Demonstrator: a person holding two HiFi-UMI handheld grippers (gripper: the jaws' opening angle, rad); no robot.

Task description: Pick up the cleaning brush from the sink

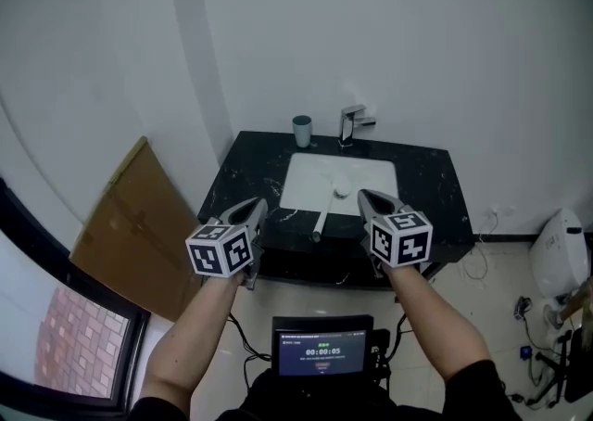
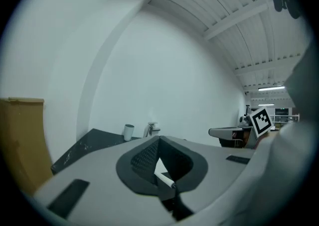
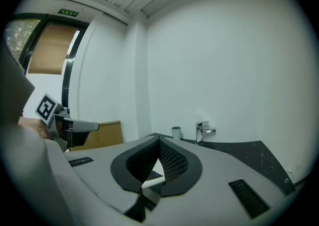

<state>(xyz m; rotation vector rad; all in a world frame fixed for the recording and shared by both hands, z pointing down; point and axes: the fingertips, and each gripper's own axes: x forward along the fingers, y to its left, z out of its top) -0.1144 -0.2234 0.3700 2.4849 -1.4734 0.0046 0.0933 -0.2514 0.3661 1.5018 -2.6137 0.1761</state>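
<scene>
The cleaning brush (image 1: 329,211) lies in the white sink basin (image 1: 371,178), its round head toward the drain and its white handle slanting over the front rim. My left gripper (image 1: 258,205) hovers at the counter's front edge, left of the handle, jaws shut and empty. To the right of the handle, my right gripper (image 1: 364,195) is level with it, also shut with nothing held. In the left gripper view the jaws (image 2: 158,139) meet at their tips, and the white handle (image 2: 165,179) shows through the hollow behind them. The right gripper view shows its jaws (image 3: 158,138) closed too.
A grey cup (image 1: 302,131) and a chrome faucet (image 1: 350,122) stand at the back of the black counter (image 1: 435,197). A cardboard sheet (image 1: 130,224) leans against the wall on the left. A screen (image 1: 322,347) sits below my arms. A white appliance (image 1: 561,254) and cables lie on the floor at right.
</scene>
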